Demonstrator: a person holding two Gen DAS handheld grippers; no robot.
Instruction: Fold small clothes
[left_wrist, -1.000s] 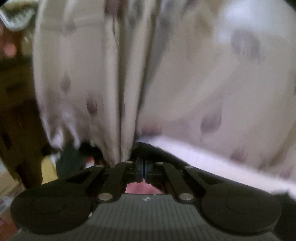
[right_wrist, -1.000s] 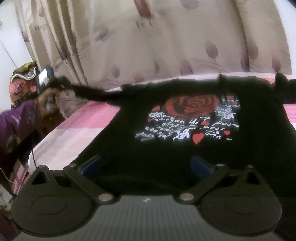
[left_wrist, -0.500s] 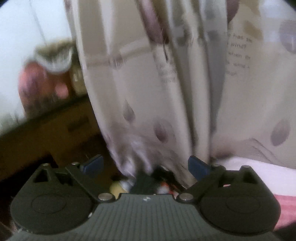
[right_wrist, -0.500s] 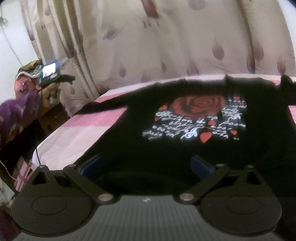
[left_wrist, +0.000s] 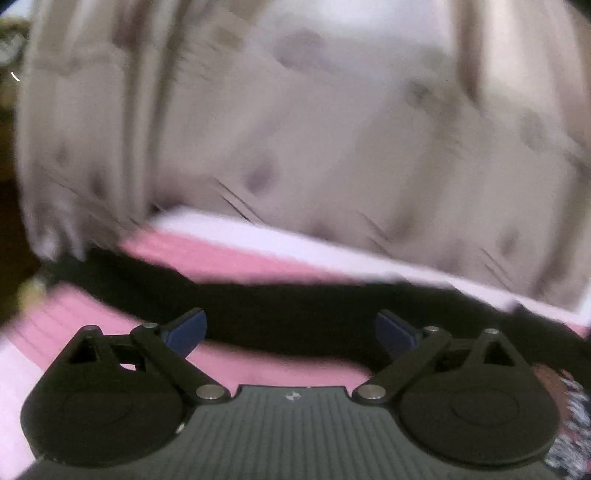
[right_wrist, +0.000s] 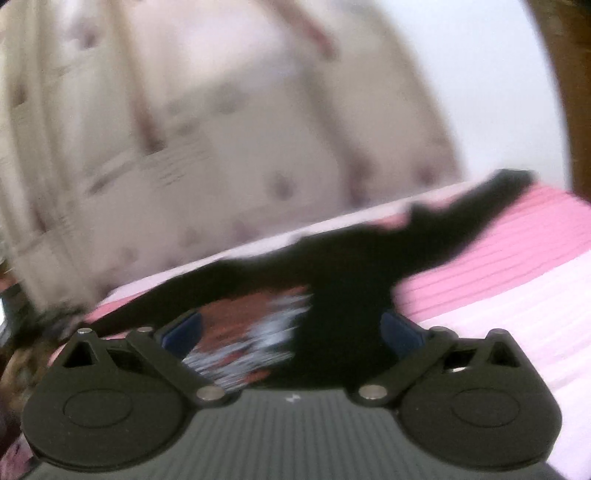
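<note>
The left gripper (left_wrist: 291, 332) has just sprung its jaws wide and grips nothing; it tilts gently down over one long sleeve of the black shirt (left_wrist: 295, 306), which lies flat across the pink bed (left_wrist: 229, 254), front up, likely spread for folding. The right gripper (right_wrist: 291, 332), also wide and empty, leans low over the shirt's print (right_wrist: 251, 332), toward the other sleeve.
</note>
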